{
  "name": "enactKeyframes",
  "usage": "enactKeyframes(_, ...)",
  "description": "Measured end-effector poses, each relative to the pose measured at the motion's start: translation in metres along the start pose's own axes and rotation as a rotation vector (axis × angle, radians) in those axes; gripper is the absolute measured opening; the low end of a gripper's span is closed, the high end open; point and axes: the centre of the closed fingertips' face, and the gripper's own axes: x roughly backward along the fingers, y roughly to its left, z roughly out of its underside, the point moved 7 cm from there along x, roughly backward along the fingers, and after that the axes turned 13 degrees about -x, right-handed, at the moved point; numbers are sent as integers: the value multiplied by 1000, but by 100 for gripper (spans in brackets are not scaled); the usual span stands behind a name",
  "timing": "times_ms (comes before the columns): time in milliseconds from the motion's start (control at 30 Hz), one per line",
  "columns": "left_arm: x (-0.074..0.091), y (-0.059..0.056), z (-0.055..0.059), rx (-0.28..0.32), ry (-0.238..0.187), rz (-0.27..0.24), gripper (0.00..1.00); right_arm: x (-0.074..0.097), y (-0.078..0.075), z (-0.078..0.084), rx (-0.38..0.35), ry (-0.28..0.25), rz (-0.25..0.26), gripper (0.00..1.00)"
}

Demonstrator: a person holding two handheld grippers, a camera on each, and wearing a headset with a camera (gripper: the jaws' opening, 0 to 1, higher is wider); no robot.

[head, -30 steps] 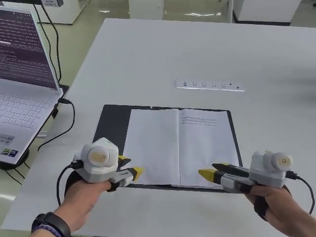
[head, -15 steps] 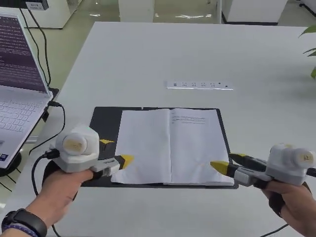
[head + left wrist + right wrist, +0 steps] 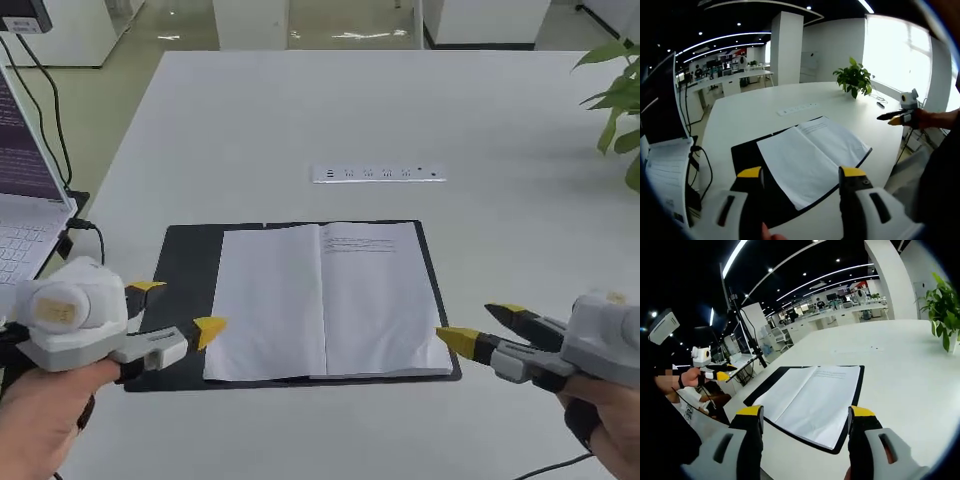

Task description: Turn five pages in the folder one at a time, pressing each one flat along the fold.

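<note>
A black folder point(image 3: 180, 262) lies open on the white table, its white pages point(image 3: 325, 298) flat, with a few lines of print at the top of the right page point(image 3: 368, 243). The folder shows again in the left gripper view point(image 3: 805, 156) and the right gripper view point(image 3: 810, 397). My left gripper point(image 3: 178, 309) hovers at the folder's left edge, open, nothing between its yellow-tipped fingers. My right gripper point(image 3: 482, 325) hangs just off the folder's lower right corner, open and empty too.
A white power strip point(image 3: 378, 174) lies beyond the folder. A laptop point(image 3: 25, 215) with cables sits at the far left edge. A green plant point(image 3: 612, 95) stands at the right. The table's front edge runs just below the folder.
Both grippers have drawn outward and away from the folder's lower corners, the left one further left, the right one further right. The camera has shifted right. The pages look unchanged.
</note>
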Motion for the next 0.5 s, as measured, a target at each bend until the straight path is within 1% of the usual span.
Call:
enactKeyframes(100,8,-1,-1,11,-11,-10,64,7,2,1,3,-9,7,70)
enactKeyframes(200,14,-3,1,13,-5,-22,66,13,4,3,-1,-16,10,71)
enactKeyframes(300,18,-6,4,18,1,-25,67,15,7,6,9,-10,6,72)
enactKeyframes(333,19,-8,5,22,1,-25,67,16,11,7,17,-1,7,72)
enactKeyframes(400,19,-10,7,26,8,-24,67,17,14,9,30,12,11,73)
enactKeyframes(500,18,-12,8,28,16,-23,67,18,17,8,37,17,12,73)
